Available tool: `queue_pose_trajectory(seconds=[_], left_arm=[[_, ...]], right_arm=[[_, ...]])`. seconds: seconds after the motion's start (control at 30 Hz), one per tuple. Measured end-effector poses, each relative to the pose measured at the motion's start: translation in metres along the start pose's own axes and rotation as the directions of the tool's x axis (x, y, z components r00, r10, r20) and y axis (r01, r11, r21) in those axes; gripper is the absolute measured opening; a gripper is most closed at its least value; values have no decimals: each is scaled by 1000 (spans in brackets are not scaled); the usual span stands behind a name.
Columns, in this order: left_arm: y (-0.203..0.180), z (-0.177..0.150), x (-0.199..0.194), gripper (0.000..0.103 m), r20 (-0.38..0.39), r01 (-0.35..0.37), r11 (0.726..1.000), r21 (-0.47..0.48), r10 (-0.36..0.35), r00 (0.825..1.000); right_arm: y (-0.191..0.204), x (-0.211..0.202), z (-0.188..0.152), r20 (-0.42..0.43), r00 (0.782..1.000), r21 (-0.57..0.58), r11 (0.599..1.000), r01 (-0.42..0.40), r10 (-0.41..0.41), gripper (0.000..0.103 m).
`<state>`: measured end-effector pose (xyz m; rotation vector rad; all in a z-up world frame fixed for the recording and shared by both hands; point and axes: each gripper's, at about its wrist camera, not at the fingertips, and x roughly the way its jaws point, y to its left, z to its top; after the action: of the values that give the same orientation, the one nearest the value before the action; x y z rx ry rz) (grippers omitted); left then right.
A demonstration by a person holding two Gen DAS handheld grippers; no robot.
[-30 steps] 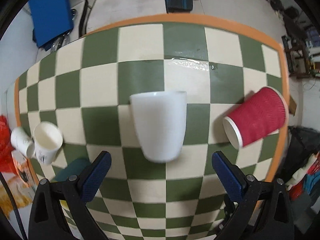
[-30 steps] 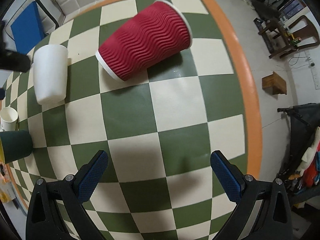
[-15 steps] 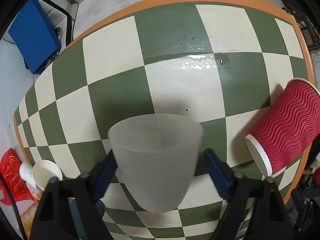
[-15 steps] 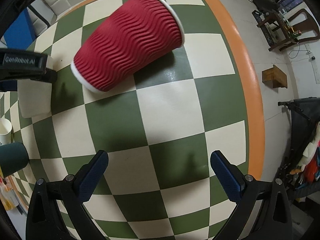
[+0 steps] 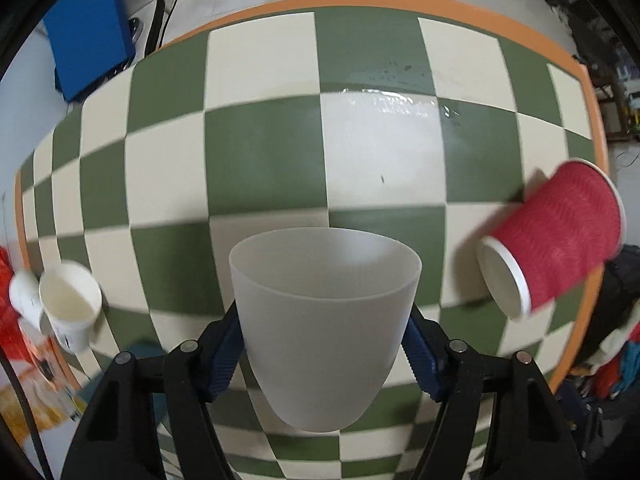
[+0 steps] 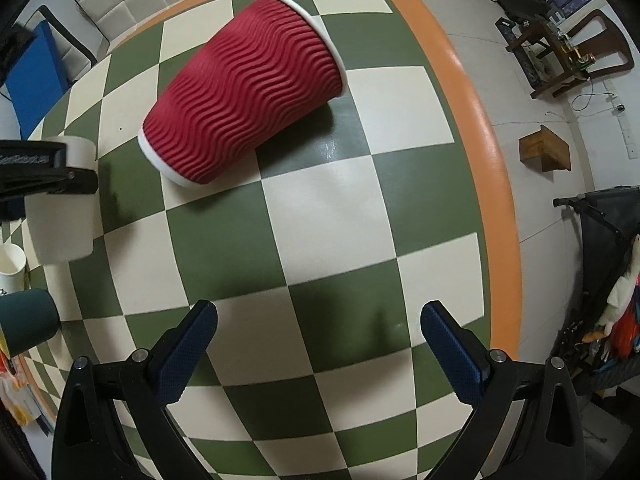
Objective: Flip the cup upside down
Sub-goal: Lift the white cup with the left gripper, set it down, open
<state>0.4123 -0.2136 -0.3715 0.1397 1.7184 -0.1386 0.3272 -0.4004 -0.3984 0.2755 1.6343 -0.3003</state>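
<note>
A white plastic cup [image 5: 324, 324] is clamped between the blue pads of my left gripper [image 5: 324, 344], held off the checkered table [image 5: 264, 148], mouth facing away from the camera. It also shows at the left edge of the right wrist view [image 6: 60, 220], with the left gripper's black finger across it. A red ribbed paper cup [image 6: 244, 88] lies on its side on the table; in the left wrist view it [image 5: 556, 236] is at the right edge. My right gripper [image 6: 318, 344] is open and empty above the table, nearer than the red cup.
Small white paper cups [image 5: 70, 304] and a dark teal cup [image 6: 26, 324] stand at the table's left edge. The orange table rim [image 6: 484, 152] runs along the right side. Chairs, a blue panel [image 5: 88, 28] and clutter stand on the floor beyond.
My left gripper closed on the white cup, which was lying on the table, and lifted it. The right gripper drifted slightly and stayed open.
</note>
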Motion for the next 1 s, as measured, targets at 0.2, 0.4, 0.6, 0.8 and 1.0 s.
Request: queue_pose_trajectory(seconds=[0.2,0.4,0.6,0.8,1.0], left_arm=[[5,-66,-19,69,1,49,999,-7,-49,999],[14,-150,-13,69,-25,91,996,-22,-91,995],[44,-217,7,70,-74,143,985,-94,-150,986],[83,-254,38,70,-112,192,951,-241,-223,968],[100,-269,60,70,-98,174,950,-257,-205,974]], right_arm=[[-9,-13,-36,6,1000,-6,1000,0,0,103],[-14,-16,-91,-21,1000,-25,1000,1,-2,103],[-17,-9,-152,-64,998,-42,999,-3,1,103],[-12,-2,-189,-94,995,-42,999,-14,11,103],[-2,-2,-203,-82,997,-50,999,-10,6,103]])
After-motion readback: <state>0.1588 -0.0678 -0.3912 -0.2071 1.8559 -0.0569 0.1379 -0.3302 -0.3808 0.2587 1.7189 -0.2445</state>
